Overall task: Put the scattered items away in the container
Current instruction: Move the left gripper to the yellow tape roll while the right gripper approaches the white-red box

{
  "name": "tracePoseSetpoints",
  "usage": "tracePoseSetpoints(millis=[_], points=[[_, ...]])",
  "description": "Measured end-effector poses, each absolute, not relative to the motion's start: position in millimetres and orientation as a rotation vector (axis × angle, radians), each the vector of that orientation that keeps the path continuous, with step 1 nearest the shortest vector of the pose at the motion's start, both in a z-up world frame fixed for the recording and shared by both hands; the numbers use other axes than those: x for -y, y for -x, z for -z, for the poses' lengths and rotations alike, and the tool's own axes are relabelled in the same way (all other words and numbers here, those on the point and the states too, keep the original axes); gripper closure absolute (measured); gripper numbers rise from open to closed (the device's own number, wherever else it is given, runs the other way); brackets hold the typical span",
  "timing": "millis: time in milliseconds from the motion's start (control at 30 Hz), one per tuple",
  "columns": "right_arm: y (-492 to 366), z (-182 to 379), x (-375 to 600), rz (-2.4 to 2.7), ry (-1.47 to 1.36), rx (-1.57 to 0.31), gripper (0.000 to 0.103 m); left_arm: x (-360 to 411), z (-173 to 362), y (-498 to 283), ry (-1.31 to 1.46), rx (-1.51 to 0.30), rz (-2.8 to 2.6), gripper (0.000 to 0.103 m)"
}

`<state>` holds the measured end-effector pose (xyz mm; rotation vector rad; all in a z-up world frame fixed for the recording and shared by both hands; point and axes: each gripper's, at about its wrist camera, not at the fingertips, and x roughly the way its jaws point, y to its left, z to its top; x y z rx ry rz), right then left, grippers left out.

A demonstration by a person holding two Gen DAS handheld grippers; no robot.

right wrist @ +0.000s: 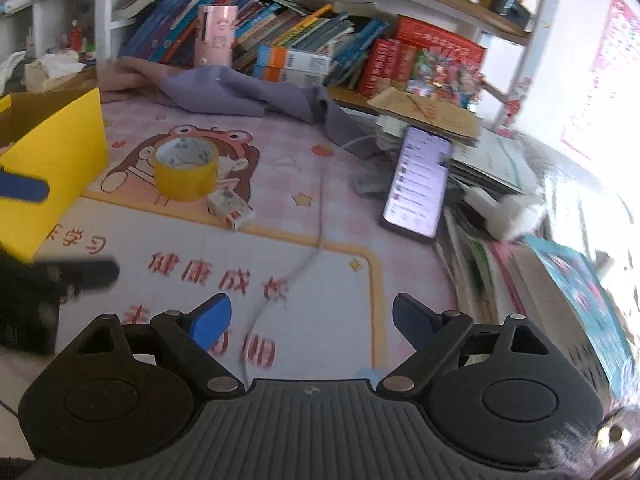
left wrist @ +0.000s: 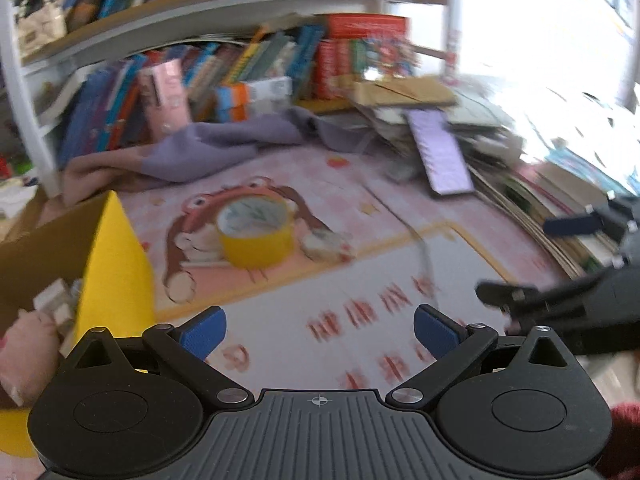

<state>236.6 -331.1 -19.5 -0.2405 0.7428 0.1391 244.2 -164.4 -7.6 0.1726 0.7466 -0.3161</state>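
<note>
Bookshelves packed with leaning books back a counter covered by a pink cartoon mat (right wrist: 312,168). Right tool (right wrist: 310,320): blue-padded jaws spread wide with nothing between them, hovering over the mat's printed red characters. Left tool (left wrist: 318,332): jaws likewise wide apart and empty; each tool shows at the edge of the other's view, at 9 o'clock in the right wrist view and at 3 o'clock in the left.

From the right tool outward, at 11 o'clock lies a small white box (right wrist: 231,208), just beside, perhaps touching, the yellow tape roll (right wrist: 186,174), which stands on its flat side on the cartoon figure. At 10 o'clock stands the yellow container (right wrist: 56,152), a cardboard box open at the top; the left wrist view shows it already holding several items, among them something soft and pink. At 1 o'clock a lit phone (right wrist: 420,184) leans on stacked papers, with a white cable (right wrist: 320,216) running across the mat.

The likely step is a reach for the tape roll or the small box. To do it well, approach steeply from above, straddle the roll's wall or outer width with the jaws kept wide, and avoid nudging the neighbouring box or snagging the cable.

Count: one tape roll, one small box, one container, one phone, one cable, two tools.
</note>
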Motion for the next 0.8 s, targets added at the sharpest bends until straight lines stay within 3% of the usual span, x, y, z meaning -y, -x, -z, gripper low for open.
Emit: tracePoseSetpoints(millis=[233,467,800], points=[[-287.7,31.5,327.0,-0.307,0.242,-0.728,0.019,176.9,5.3,-305.1,-0.212,-0.762,0.221,0.002],[-337.8,49.6,306.0,-0.439,0.275,-0.72,0.038,184.4,19.7,-363.0,-0.236,-0.788,0.162,0.002],[-390.3,81.3,287.6,-0.531,0.283,-0.79,0.05,176.9,61.8,-419.9,-0.162,-0.899,0.111,0.002]])
